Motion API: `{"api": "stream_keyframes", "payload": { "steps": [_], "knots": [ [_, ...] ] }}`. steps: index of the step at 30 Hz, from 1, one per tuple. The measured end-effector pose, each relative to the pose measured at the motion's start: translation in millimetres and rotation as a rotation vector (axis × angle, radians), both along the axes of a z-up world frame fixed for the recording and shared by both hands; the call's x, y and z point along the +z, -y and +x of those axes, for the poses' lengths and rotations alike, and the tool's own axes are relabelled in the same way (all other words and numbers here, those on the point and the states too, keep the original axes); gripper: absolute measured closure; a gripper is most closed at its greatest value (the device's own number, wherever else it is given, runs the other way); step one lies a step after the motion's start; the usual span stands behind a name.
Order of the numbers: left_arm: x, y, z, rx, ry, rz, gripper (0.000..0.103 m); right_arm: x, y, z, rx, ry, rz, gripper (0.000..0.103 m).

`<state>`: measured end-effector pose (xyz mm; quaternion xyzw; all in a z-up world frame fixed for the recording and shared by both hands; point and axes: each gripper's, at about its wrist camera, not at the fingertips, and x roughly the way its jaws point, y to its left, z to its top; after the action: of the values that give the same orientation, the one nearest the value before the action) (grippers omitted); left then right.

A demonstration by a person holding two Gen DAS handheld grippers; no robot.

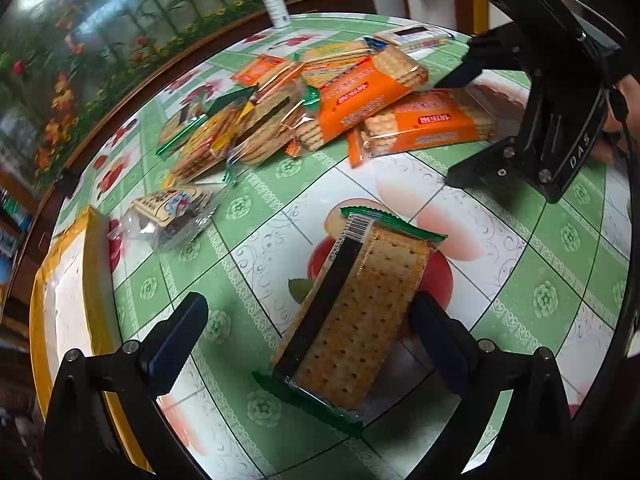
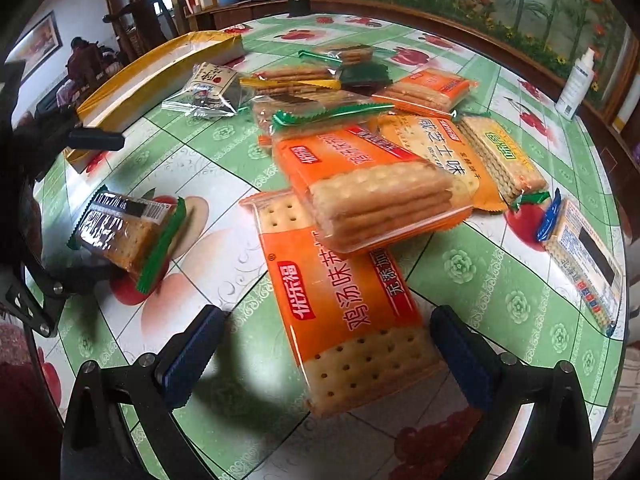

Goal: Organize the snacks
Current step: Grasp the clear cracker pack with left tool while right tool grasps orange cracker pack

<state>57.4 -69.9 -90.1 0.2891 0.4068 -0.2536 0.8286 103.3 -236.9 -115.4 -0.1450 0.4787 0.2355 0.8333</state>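
Both grippers are spread wide and hold nothing. The left gripper (image 1: pixel 308 346) straddles a green pack (image 1: pixel 352 320) of crackers lying alone at lower centre of its view, one pad close to the pack's right edge, the other well off to the left. The right gripper (image 2: pixel 324 354) frames the near end of an orange pack (image 2: pixel 344 316) at lower centre of its view; that pack's far end is tucked under another orange pack (image 2: pixel 372 196) at the front of the pile (image 2: pixel 360 120) across mid-frame. The main risk seems to be there: lifting the lower pack would likely drag or tip the one resting on it and scatter the heap. Closing hard across either pack could crack the crackers, and the slick wrappers may slip from the pads. The left jaws sit off-centre, so closing could shove the green pack sideways rather than grip it. The yellow box (image 1: pixel 68 280) at the left edge looks like the destination, though that is a guess.
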Motion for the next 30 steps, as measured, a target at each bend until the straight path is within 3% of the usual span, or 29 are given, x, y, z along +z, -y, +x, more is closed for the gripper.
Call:
{"api": "stream_keyframes", "payload": {
  "steps": [6,8,10,11,13,14,22,30],
  "knots": [
    [-1.6,0.2,15.3,-0.013,-0.055,-0.047,0.001,-0.4,-0.5,0.7,0.005,0.001,-0.005,0.001],
    [-2.5,-0.7,17.1,-0.012,-0.073,-0.064,0.001,0.4,-0.8,-0.2,0.004,0.002,-0.003,0.004],
    [-3.5,-0.8,15.9,-0.019,-0.091,-0.078,0.002,2.4,0.1,-0.9,-0.005,0.007,0.001,0.014],
    [-3.7,-1.2,15.1,-0.022,-0.105,-0.093,0.006,3.8,1.0,-1.6,-0.01,0.012,0.004,0.018],
    [-2.5,-3.1,14.7,-0.027,-0.159,-0.161,0.029,8.4,3.7,-3.0,-0.027,0.02,0.014,0.042],
    [-1.8,-4.9,16.4,-0.023,-0.189,-0.198,0.052,9.4,4.4,-3.6,-0.033,0.016,0.021,0.043],
    [3.1,-14.7,-0.5,0.068,-0.117,-0.208,0.056,11.1,-1.5,-25.1,-0.081,0.056,0.017,0.046],
    [48.7,-103.8,-18.7,0.343,-0.004,-0.409,0.056,49.4,-47.2,-55.8,-0.026,0.151,0.04,0.049]
  ]
}}
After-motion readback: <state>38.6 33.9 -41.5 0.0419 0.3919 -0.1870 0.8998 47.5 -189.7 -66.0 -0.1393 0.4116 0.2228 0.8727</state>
